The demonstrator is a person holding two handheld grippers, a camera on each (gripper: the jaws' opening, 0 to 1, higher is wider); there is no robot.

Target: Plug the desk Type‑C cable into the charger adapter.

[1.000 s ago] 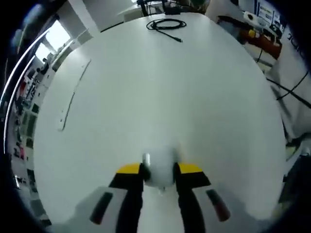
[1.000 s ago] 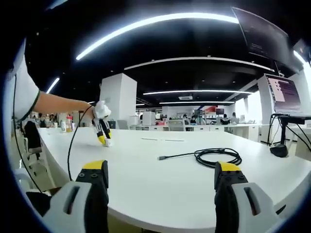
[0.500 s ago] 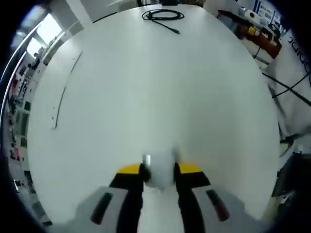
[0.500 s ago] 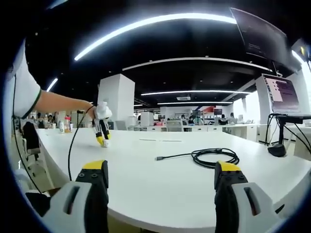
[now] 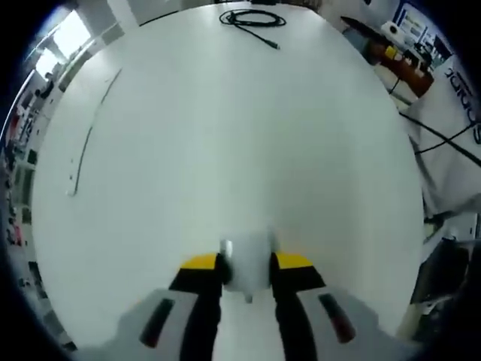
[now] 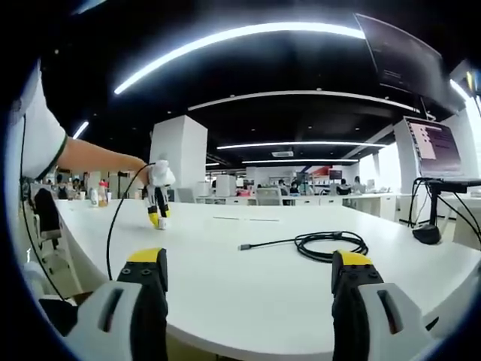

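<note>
Left tool [image 5: 246, 271]: jaws pressing together on a white charger [image 5: 246, 265], pinching it just above the bench [image 5: 225, 150]. In the right gripper view this tool [image 6: 158, 218] is showing at 10 o'clock, pointing down at the bench top with the charger [image 6: 161, 222] at its tips, a person's bare forearm [image 6: 98, 156] and white sleeve reaching in from the left edge.

Right tool [image 6: 248, 282]: jaws standing spread wide, gripping nothing, hovering level at the near edge of the bench [image 6: 248, 293].

Cable [image 6: 327, 244]: black, lying coiled on the bench at 1 o'clock from the right tool, its free plug end [image 6: 244, 246] trailing toward 12 o'clock. In the left gripper view the cable [image 5: 252, 18] is sitting at 12 o'clock, well apart from the charger.

Progress: charger is in hand; cable is not yet picked up, and the plugging is still to do. The right tool is apparently facing the cable for a grasp.

Surroundings: a monitor on a stand [image 6: 436, 150] at 2 o'clock in the right gripper view; open office beyond.
</note>
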